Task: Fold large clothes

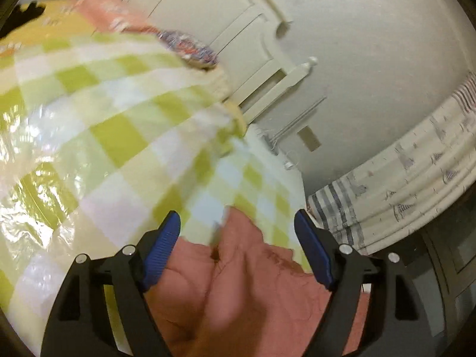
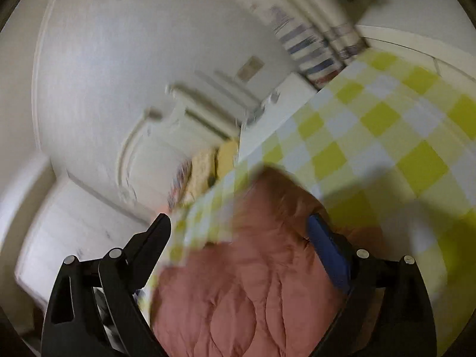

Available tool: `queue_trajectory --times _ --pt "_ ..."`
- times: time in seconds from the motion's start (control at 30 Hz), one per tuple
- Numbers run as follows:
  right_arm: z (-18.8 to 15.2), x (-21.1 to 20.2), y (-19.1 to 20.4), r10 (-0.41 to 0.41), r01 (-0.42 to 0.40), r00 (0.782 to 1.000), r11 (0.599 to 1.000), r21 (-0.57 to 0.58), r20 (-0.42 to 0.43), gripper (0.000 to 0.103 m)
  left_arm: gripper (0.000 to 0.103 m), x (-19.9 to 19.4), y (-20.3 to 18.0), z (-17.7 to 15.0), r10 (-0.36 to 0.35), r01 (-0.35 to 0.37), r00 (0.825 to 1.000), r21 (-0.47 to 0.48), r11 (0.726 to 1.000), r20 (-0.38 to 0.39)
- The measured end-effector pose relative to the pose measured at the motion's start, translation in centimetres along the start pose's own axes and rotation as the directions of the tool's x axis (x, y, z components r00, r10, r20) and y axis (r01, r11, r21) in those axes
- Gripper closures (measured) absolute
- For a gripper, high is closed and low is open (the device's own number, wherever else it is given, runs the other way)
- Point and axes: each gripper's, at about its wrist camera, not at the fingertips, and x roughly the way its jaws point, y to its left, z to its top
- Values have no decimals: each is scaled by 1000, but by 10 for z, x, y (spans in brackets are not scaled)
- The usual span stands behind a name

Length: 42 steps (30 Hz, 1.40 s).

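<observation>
Below both grippers' wide jaws, untouched, lies the pink garment point(image 1: 238, 291)

Both views are smeared by motion blur. The pink garment point(image 1: 238, 291) runs off the bottom edge of each view, so its full shape cannot be told. The patterned bundle point(image 1: 190, 47) at the far edge of the checked worktop point(image 1: 113, 136) is too blurred to identify. In the right wrist view the white furniture point(image 2: 190, 110) is streaked beyond reading.

No legible text, label, brand or number in either view; both views motion-blurred
</observation>
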Motion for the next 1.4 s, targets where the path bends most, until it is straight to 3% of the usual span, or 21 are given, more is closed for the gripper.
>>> queue_trajectory --times 0.03,0.13,0.2,0.3,0.4,0.43,0.5,0.53,0.6,0.67,0.73,0.83,1.0,1.03,1.1,1.13,1.2,1.23,1.3,1.33,1.4 --pt "-1 -5 -5 2 -2 1000 1000 -5 18 13 25 1 6 1 -4 4 1000 5 1000 -9" --pt "-2 -10 -8 -143 145 989 980 -135 27 13 21 5 8 -2 7 1 999 140 990 -53" --pt "-6 -4 -12 -228 221 974 951 -216 -11 13 20 15 1 -7 21 2 994 218 976 -106" --pt "-14 12 -16 -275 244 958 928 -283 -78 17 20 34 -12 -22 69 -8 981 316 949 -183" --pt "-34 26 -16 -349 274 928 876 -396 -130 37 22 54 -29 -39 131 -25 966 423 906 -223" --pt "-39 32 -14 -373 283 917 857 -432 -141 49 27 58 -33 -43 155 -39 963 455 890 -221" --pt "-52 37 -8 -441 318 888 795 -517 -130 77 75 65 -40 -50 181 -40 956 509 860 -230" --pt "-56 35 -5 -445 319 888 778 -541 -115 88 93 63 -43 -53 175 -27 955 518 855 -240" --pt "-64 19 15 -426 328 905 728 -602 -22 90 95 38 -53 -57 137 -27 978 559 828 -155" --pt "-67 2 33 -388 321 921 714 -623 31 91 95 12 -65 -58 92 -22 992 587 809 -90" --pt "-67 -12 52 -361 322 930 706 -631 71 91 95 -5 -74 -53 58 -16 997 587 810 -53" --pt "-58 -16 72 -359 356 925 697 -622 127 91 95 -2 -90 -41 74 -49 997 580 813 -20" --pt "-31 45 40 -495 474 862 709 -522 111 91 94 70 -86 -31 240 -185 970 534 825 -35" --pt "-32 62 26 -540 507 836 695 -510 95 91 93 83 -81 -35 278 -218 960 535 816 -32" --pt "-43 96 -8 -634 563 771 646 -515 47 90 85 116 -60 -48 395 -315 918 547 776 -32" --pt "-51 107 -21 -649 563 760 636 -527 30 89 82 127 -49 -53 417 -326 907 539 777 -52" --pt "-51 108 -23 -650 576 759 638 -512 45 86 78 127 -41 -46 396 -316 916 480 818 -72" --pt "-50 108 -22 -658 587 751 625 -515 58 78 71 124 -41 -44 397 -323 916 475 818 -61" --pt "-51 110 -22 -661 583 748 615 -531 56 77 67 123 -39 -44 390 -323 919 462 826 -56" --pt "-50 108 -22 -653 576 756 629 -522 49 75 65 120 -39 -43 384 -321 922 451 833 -52" --pt "-42 96 -25 -603 538 798 696 -475 20 58 46 113 -41 -39 354 -305 935 435 847 -34"
